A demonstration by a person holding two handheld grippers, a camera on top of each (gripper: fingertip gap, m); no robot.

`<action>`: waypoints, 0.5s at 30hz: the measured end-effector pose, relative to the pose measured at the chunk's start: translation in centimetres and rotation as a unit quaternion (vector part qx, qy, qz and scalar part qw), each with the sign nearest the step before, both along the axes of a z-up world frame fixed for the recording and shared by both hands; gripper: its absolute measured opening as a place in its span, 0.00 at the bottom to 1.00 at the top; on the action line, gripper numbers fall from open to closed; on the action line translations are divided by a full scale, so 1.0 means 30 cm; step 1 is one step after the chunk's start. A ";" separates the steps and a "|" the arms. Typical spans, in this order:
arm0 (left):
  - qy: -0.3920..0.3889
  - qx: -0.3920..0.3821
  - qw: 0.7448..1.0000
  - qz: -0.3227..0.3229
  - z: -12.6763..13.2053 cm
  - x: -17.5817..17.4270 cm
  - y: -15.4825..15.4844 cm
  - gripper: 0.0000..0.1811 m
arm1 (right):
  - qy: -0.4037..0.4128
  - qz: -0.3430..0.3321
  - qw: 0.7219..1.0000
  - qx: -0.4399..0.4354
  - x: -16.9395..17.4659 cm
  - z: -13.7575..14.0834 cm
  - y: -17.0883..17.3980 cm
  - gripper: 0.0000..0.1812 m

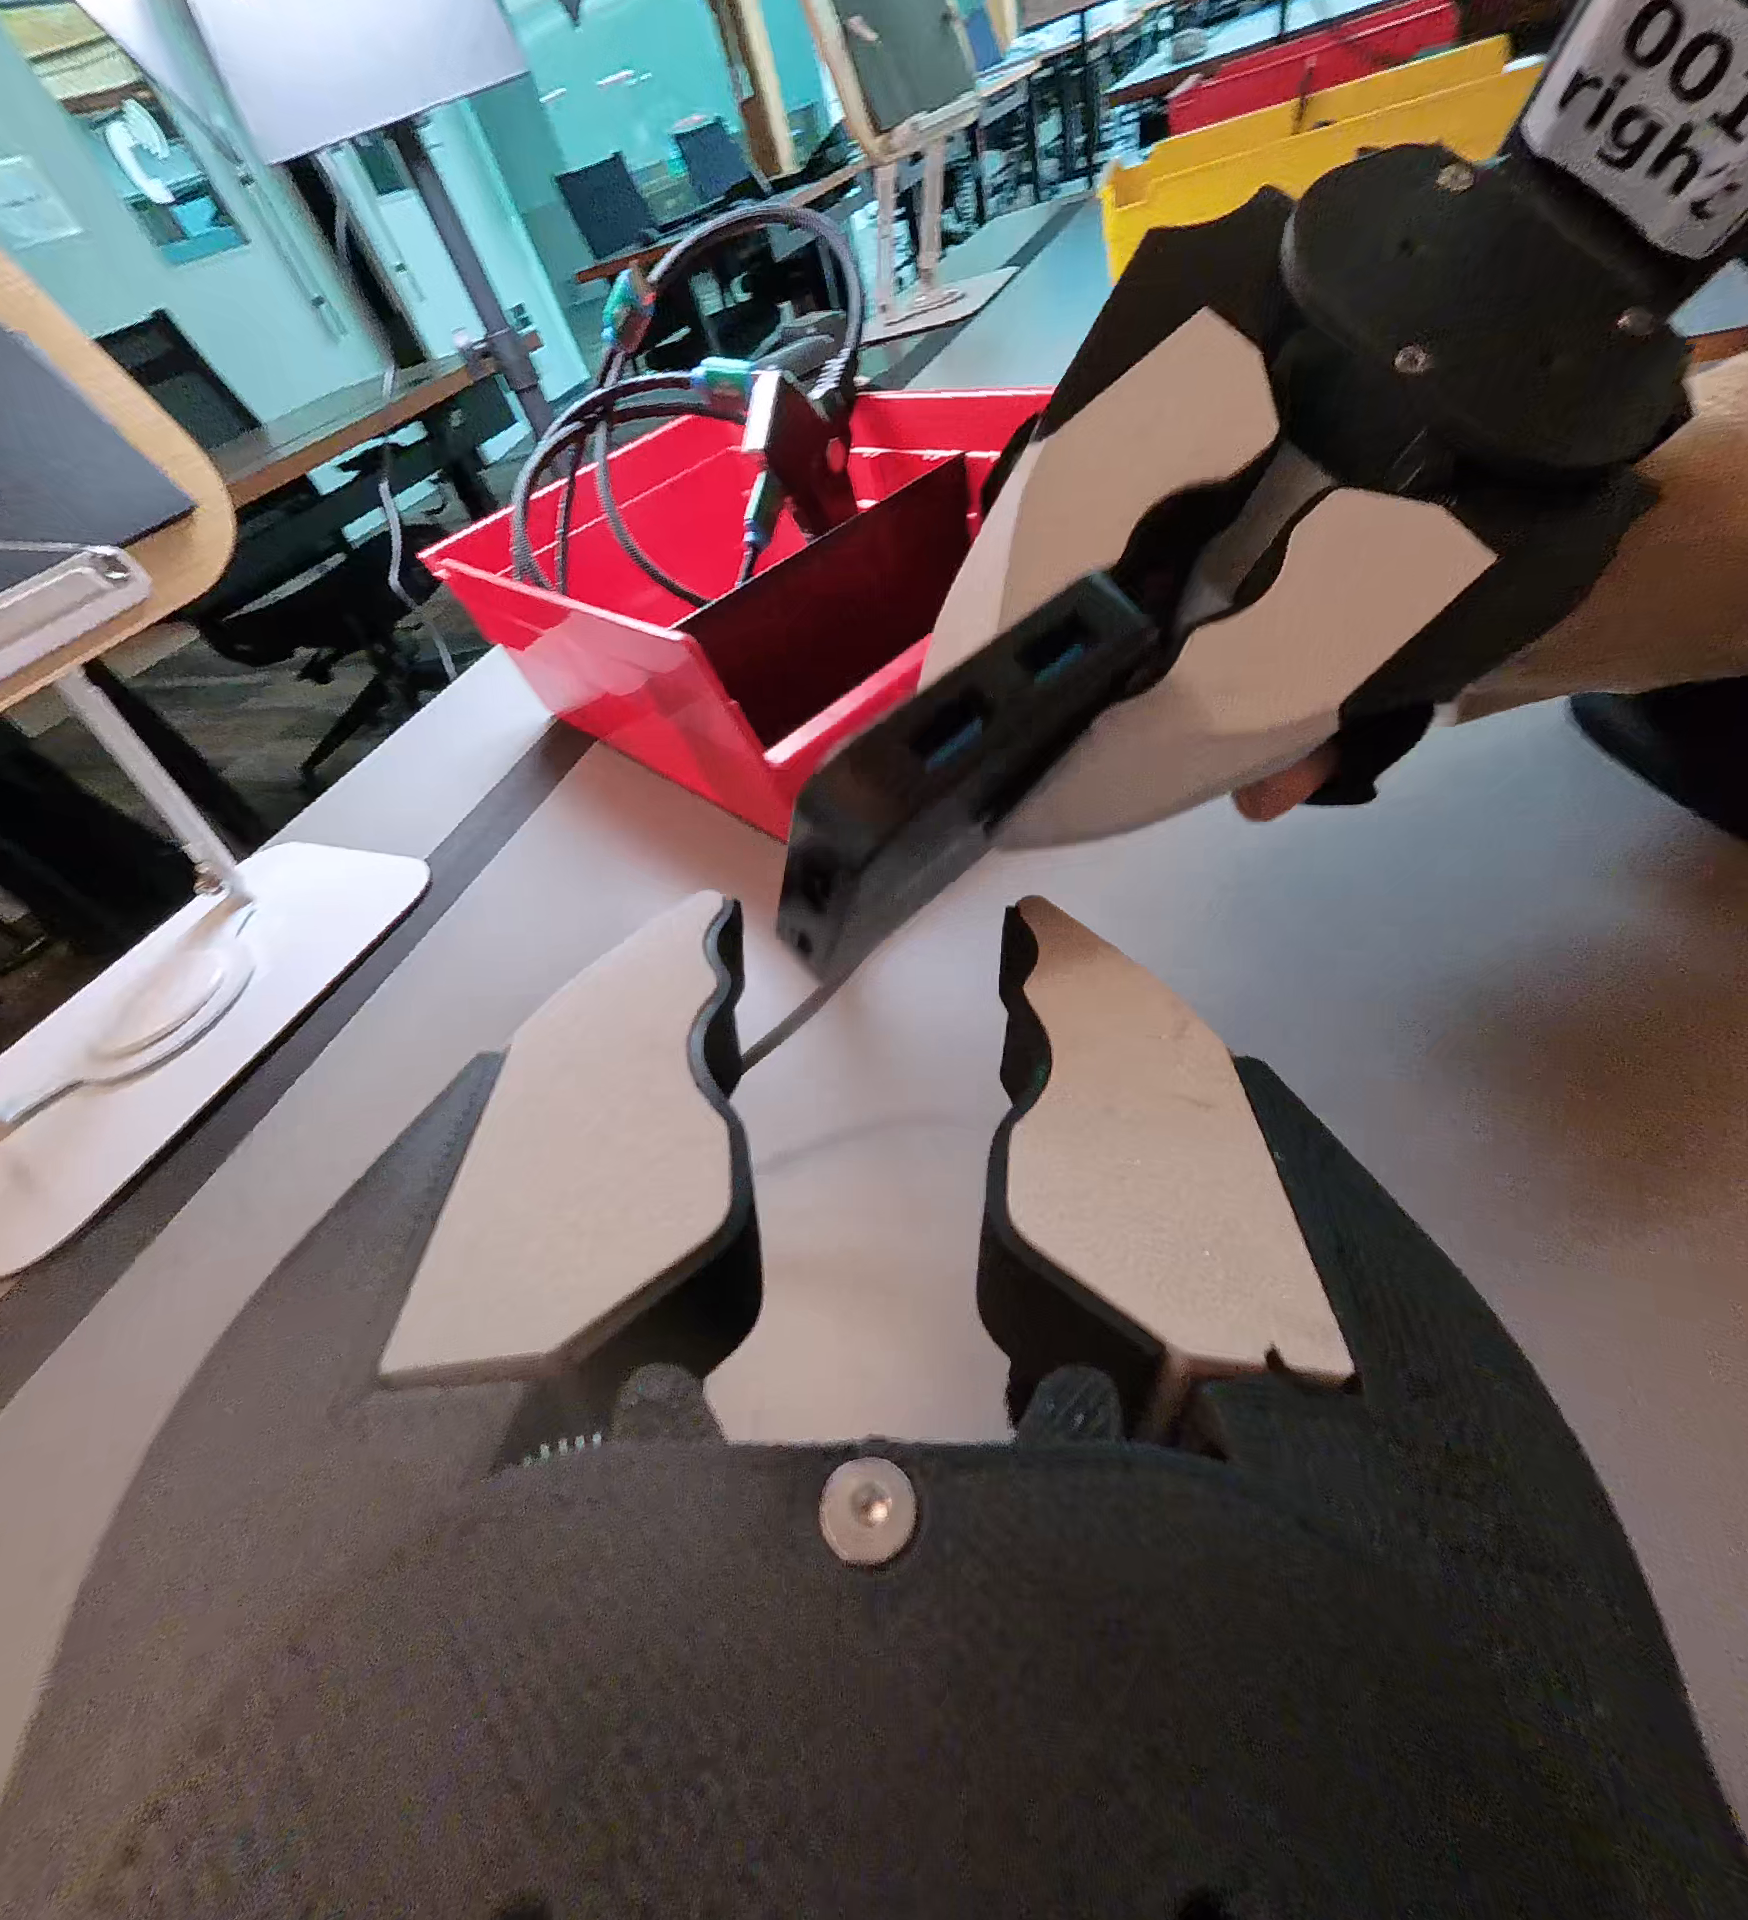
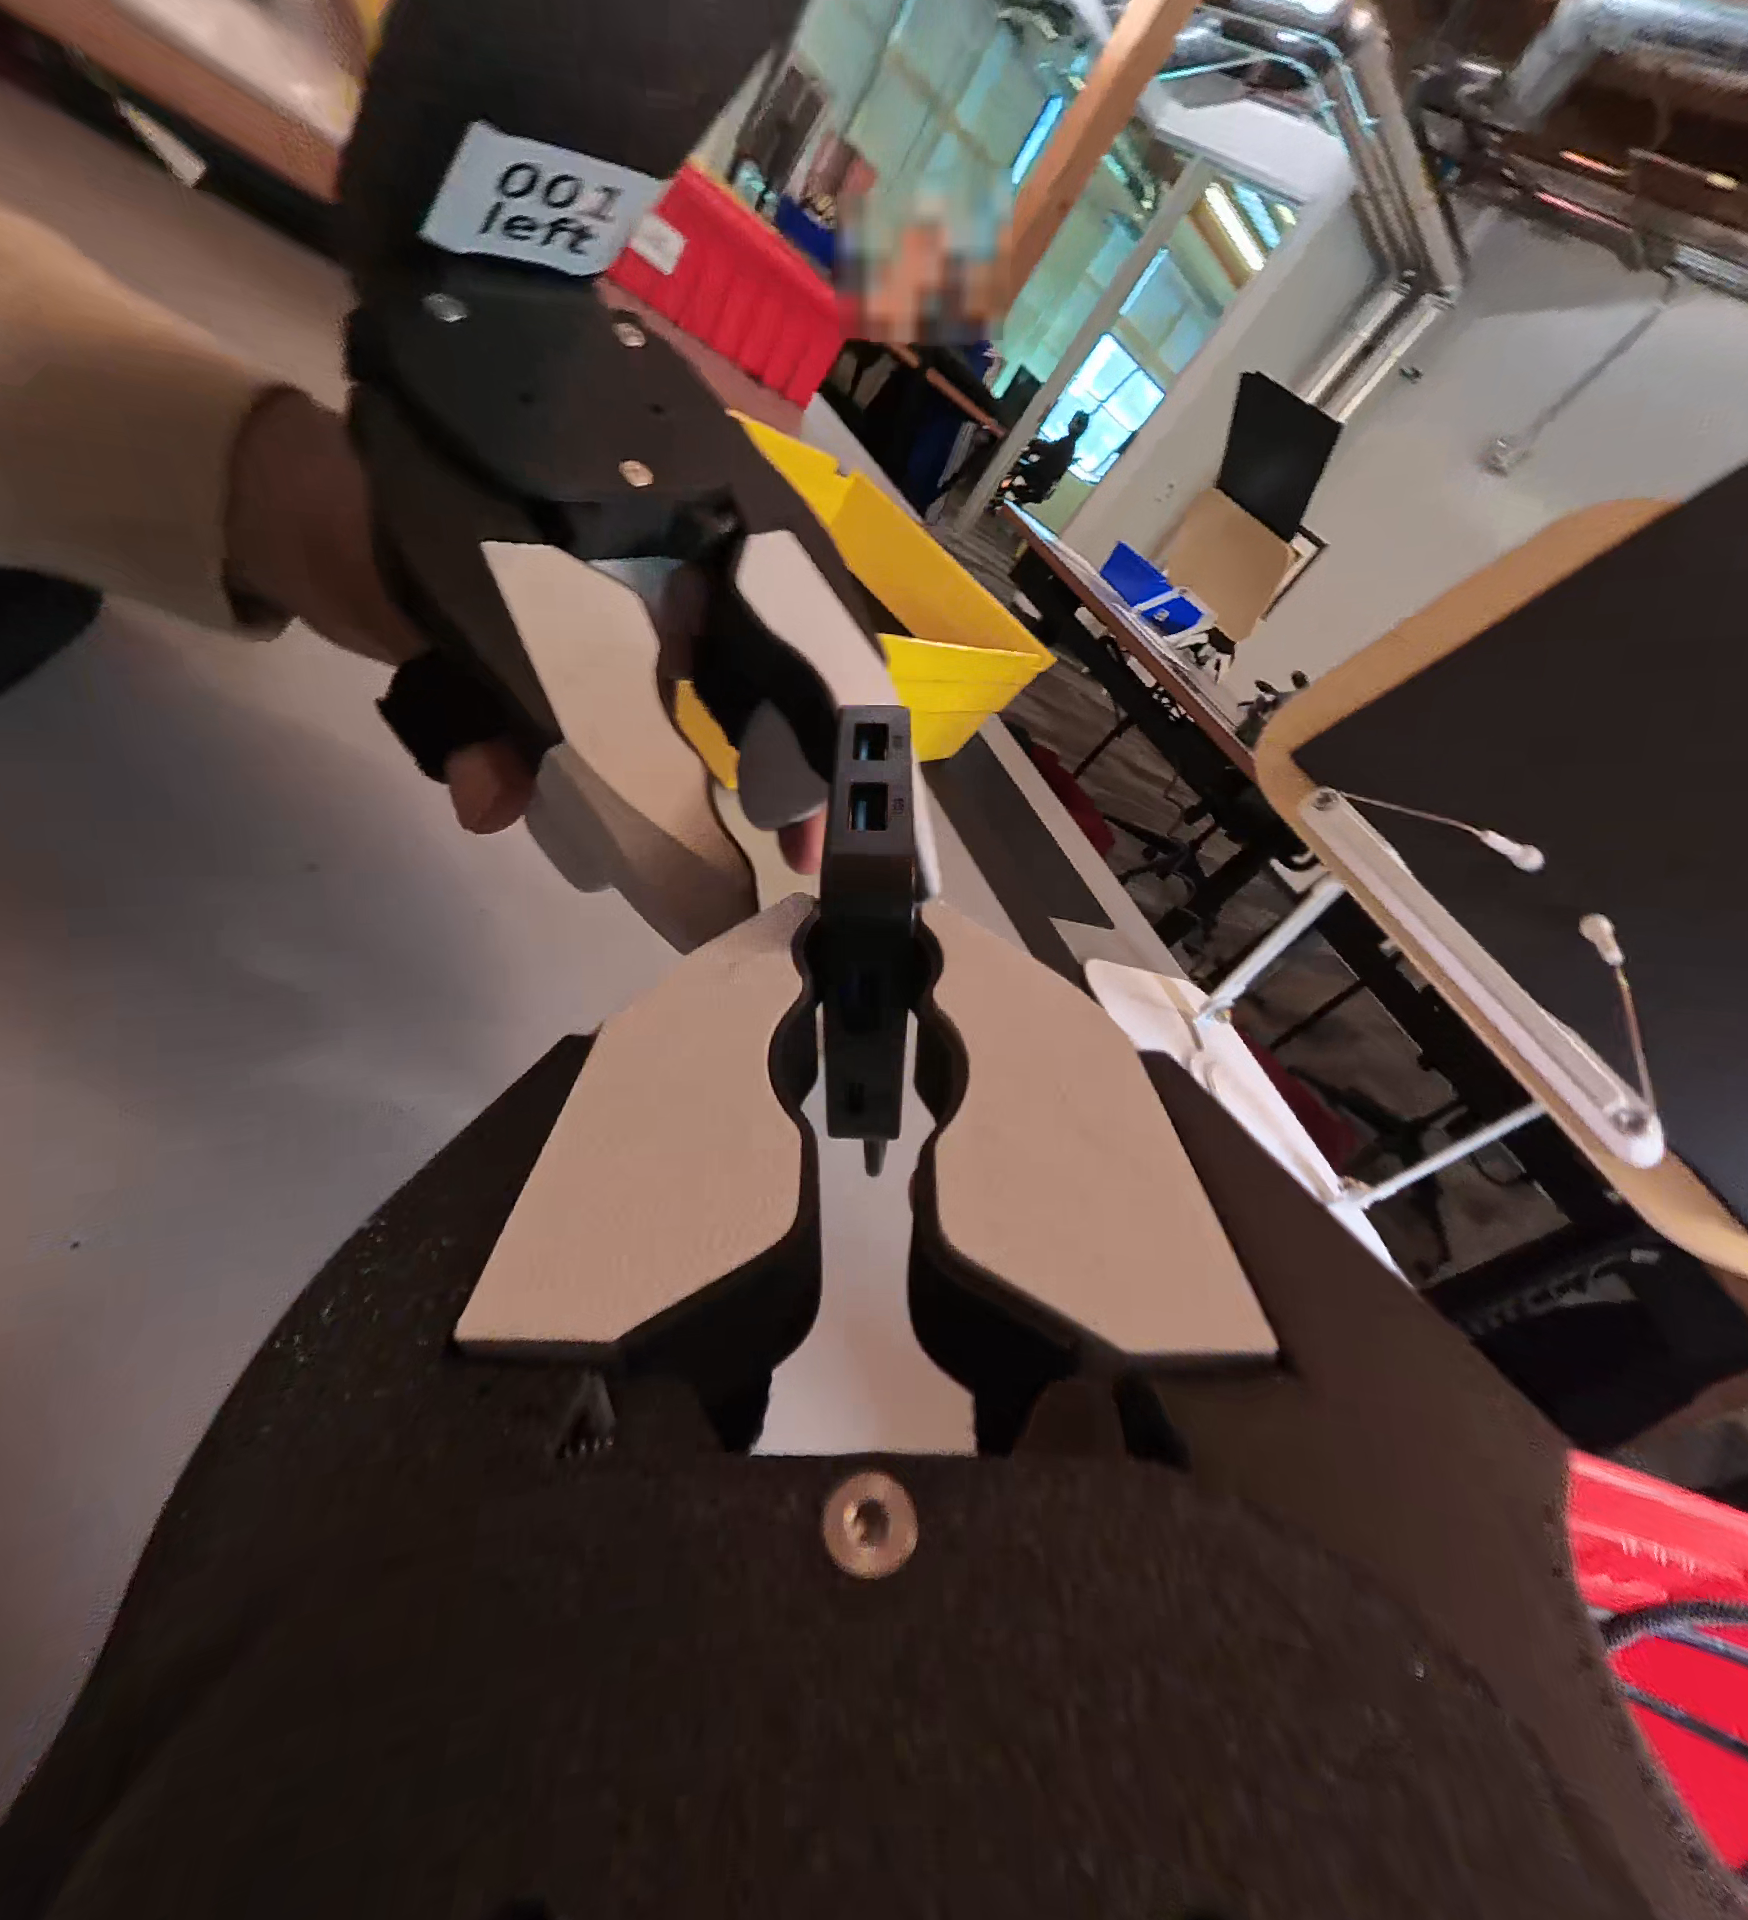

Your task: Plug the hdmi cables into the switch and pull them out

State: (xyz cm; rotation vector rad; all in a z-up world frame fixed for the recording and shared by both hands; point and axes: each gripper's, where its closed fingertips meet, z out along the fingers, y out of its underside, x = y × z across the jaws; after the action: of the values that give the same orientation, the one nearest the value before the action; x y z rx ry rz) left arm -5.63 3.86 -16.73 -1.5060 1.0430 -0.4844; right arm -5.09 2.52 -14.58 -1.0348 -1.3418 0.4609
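Observation:
The switch [image 1: 953, 748] is a small black box with blue ports on its side. My right gripper [image 1: 1150, 665] is shut on one end of it and holds it tilted, just above the table. In the right wrist view the switch [image 2: 865, 790] stands out between the closed fingertips of my right gripper [image 2: 865, 925]. My left gripper [image 1: 875, 925] is open and empty, its tips just short of the switch's lower end. One of its fingers [image 2: 621, 727] shows beside the switch. Black braided cables [image 1: 641, 447] with green-sleeved plugs lie coiled in a red bin [image 1: 641, 665] behind.
The grey table [image 1: 1421, 1091] carries the red bin, also at the right wrist view's lower right [image 2: 1701, 1662]. A white lamp base [image 1: 174, 1039] stands at the left edge. A yellow bin [image 2: 932, 603] sits farther back. A dark panel with a wooden rim [image 2: 1576, 831] stands beside the table. The tips of both grippers are at nearly the same place.

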 end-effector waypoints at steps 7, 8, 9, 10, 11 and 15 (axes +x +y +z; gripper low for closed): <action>-0.064 -0.049 0.994 -0.077 0.024 0.009 -0.058 0.16 | -0.009 0.036 0.999 0.002 -0.021 0.009 -0.066 0.07; -0.073 -0.060 0.992 -0.086 0.026 0.010 -0.064 0.16 | -0.006 0.038 0.999 0.001 -0.022 0.015 -0.070 0.08; -0.082 -0.070 0.990 -0.095 0.028 0.011 -0.068 0.15 | -0.004 0.038 0.999 0.003 -0.023 0.020 -0.074 0.08; -0.093 -0.082 0.987 -0.103 0.031 0.011 -0.073 0.15 | -0.002 0.036 0.999 0.006 -0.024 0.025 -0.075 0.08; -0.108 -0.096 0.983 -0.113 0.036 0.012 -0.078 0.15 | 0.004 0.034 0.999 0.011 -0.023 0.033 -0.076 0.09; -0.186 -0.150 0.958 -0.155 0.078 0.005 -0.094 0.12 | 0.028 0.009 0.999 0.028 -0.013 0.070 -0.058 0.15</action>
State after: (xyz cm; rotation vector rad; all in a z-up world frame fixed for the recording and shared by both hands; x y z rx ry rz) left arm -5.49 1.05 -14.39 -1.4367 0.9344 -1.1461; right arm -5.47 0.79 -12.49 -0.9579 -1.3071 0.4598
